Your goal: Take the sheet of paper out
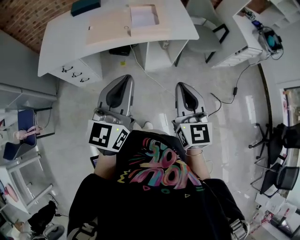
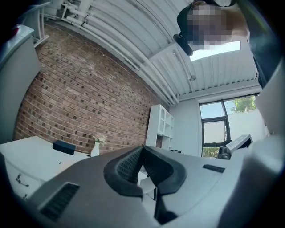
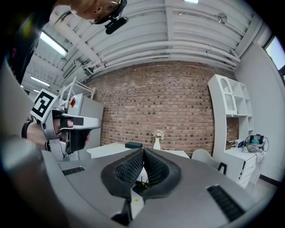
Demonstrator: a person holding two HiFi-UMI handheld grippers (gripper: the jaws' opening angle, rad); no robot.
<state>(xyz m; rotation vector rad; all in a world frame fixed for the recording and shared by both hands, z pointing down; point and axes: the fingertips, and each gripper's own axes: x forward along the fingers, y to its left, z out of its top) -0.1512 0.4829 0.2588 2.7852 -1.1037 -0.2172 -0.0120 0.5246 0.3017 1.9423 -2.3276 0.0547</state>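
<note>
White desk [image 1: 61,42] up ahead has a tan pad [image 1: 112,30] on it, and the paper [image 1: 143,15] looks like it's lying on the pad's right end, pretty small from up here. Both grippers are held out level, well short of the desk. Left gripper [image 1: 125,78] has its jaws pressed together, nothing in them. Right gripper [image 1: 182,86] same deal, tips touching, empty. Dark box [image 1: 85,6] sits left of the pad.
</note>
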